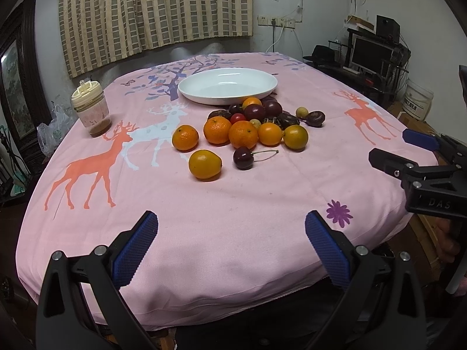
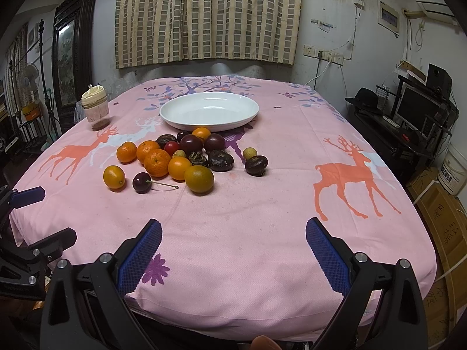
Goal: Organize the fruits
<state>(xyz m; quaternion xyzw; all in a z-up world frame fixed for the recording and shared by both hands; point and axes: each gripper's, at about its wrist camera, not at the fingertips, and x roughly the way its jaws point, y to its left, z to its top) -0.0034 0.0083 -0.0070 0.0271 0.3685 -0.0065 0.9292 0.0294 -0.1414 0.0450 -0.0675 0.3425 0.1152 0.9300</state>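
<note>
Above tablecloth [image 1: 233, 204] edge, both grippers spread.

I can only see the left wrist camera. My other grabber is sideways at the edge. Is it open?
Observer: Yes. In the right wrist view the right gripper has its fingers spread wide, with only tablecloth between them.
Operator: What's over past the jar?
Observer: A standing fan, left of the dark framed cabinet.
Operator: And way up high on the right?
Observer: A white air conditioner on the wall.
</note>
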